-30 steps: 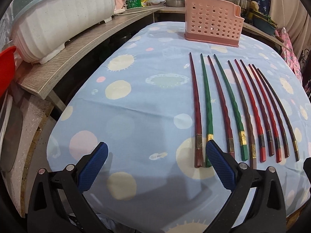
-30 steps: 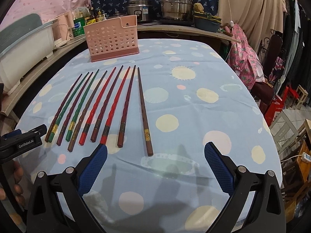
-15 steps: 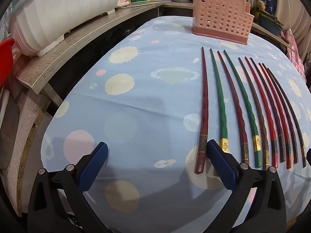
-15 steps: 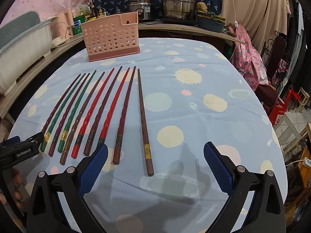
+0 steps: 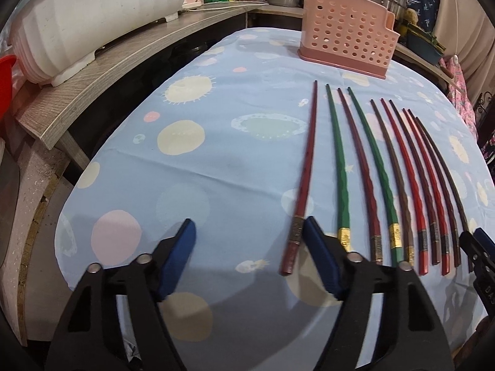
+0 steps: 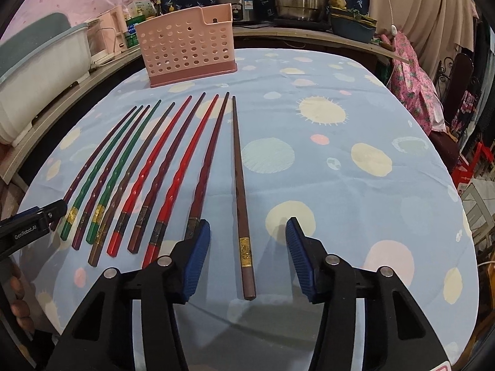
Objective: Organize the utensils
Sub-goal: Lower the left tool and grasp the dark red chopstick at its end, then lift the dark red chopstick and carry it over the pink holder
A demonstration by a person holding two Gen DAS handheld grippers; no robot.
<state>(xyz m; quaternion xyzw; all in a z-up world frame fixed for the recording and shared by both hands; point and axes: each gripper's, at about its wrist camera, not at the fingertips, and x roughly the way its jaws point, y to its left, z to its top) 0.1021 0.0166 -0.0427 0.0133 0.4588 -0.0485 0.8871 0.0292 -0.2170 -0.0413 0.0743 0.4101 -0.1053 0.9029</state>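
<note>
Ten chopsticks point(image 6: 173, 167) lie side by side on the spotted blue tablecloth point(image 6: 355, 185), long axes running from the near edge toward the pink perforated holder point(image 6: 185, 52) at the far side; the thick, banded handle ends are nearest the cameras and the thin tips point at the holder. The brown chopstick point(image 6: 239, 185) at the right end of the row lies slightly apart from its neighbours. Its handle sits between the spread fingers of the right gripper point(image 6: 247, 259), neither pad touching it. At the left end, the dark red chopstick point(image 5: 301, 185) lies between the spread fingers of the left gripper point(image 5: 249, 256), its banded handle just beside the gripper's right-hand pad point(image 5: 318, 256); contact cannot be told. The step in hand appears to be the approach for a first pick-up, since no chopstick is in the holder yet as far as can be seen. The next move likely calls for closing squarely across a handle, lifting, then turning the stick upright over the holder
</note>
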